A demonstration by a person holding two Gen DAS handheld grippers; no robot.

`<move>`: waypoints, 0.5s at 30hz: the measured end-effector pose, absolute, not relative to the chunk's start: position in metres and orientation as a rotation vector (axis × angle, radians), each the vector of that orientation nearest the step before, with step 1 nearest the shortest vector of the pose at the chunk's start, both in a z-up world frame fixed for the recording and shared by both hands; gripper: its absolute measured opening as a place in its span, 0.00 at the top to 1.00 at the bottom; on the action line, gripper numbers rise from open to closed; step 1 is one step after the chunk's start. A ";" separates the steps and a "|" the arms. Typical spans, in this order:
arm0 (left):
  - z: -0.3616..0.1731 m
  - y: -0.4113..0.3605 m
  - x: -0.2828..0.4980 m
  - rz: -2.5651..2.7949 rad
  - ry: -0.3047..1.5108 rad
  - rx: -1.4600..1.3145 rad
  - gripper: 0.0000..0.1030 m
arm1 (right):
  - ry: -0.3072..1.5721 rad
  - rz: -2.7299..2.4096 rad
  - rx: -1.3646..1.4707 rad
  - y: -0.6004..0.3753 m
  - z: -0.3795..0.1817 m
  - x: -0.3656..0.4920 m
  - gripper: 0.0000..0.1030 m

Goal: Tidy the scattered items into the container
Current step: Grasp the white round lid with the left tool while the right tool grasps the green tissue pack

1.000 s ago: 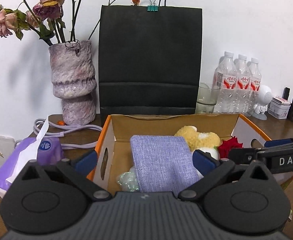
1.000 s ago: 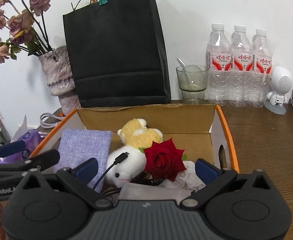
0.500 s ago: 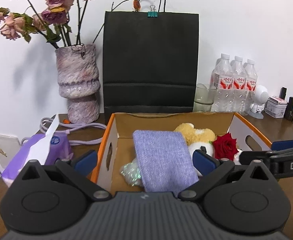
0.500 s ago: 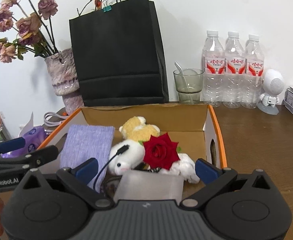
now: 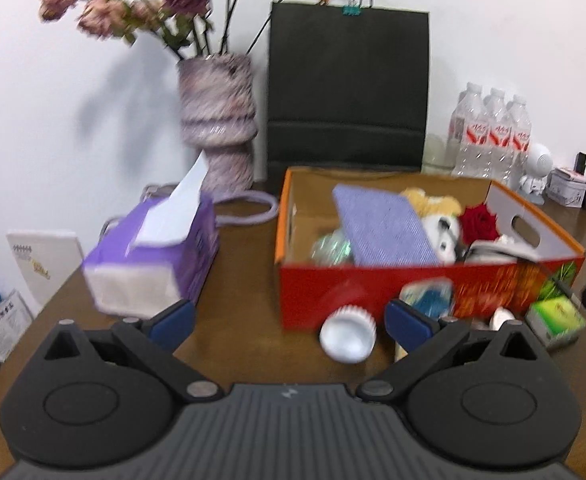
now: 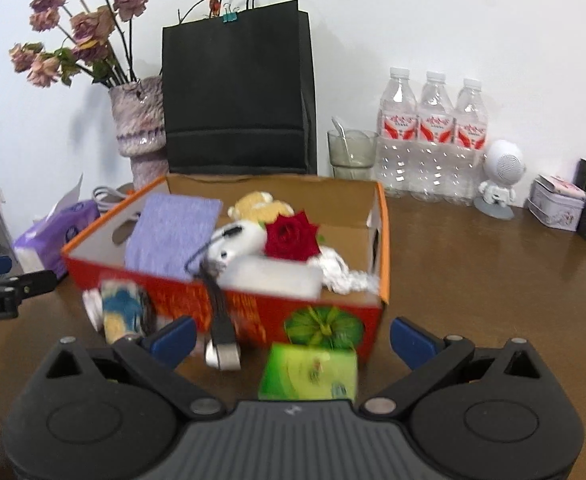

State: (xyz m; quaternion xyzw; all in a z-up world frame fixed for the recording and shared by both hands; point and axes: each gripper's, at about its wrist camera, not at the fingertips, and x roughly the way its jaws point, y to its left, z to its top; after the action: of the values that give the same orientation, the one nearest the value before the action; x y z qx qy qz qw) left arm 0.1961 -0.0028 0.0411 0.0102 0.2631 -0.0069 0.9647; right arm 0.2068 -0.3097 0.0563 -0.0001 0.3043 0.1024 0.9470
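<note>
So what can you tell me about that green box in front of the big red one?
The green box is a small bright green carton with blurry printing, so its words cannot be read. It looks like thin cardboard. It lies flat on the brown table, just outside the red cardboard box, close against its front wall near the pumpkin picture. It sits between the open fingers of the right gripper, which is not touching it.

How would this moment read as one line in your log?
left gripper: open, empty | right gripper: open, empty | box: partly filled | green packet, white cup: on table, outside
</note>
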 end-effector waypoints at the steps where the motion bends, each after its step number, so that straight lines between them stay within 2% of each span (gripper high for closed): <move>1: 0.036 -0.001 0.192 -0.007 0.539 0.011 0.00 | 0.627 0.211 0.001 -0.311 0.053 0.202 0.00; 8: 0.020 0.000 0.183 -0.017 0.570 0.009 0.00 | 0.695 0.208 0.013 -0.306 0.019 0.188 0.00; 15: 0.013 -0.009 0.209 -0.008 0.582 0.051 0.00 | 0.739 0.151 0.014 -0.305 0.003 0.204 0.00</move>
State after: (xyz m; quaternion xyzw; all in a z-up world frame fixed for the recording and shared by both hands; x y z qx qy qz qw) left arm 0.2090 -0.0090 0.0125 0.0250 0.2869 -0.0039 0.9576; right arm 0.2043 -0.3052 0.0028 0.0068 0.3607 0.0736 0.9297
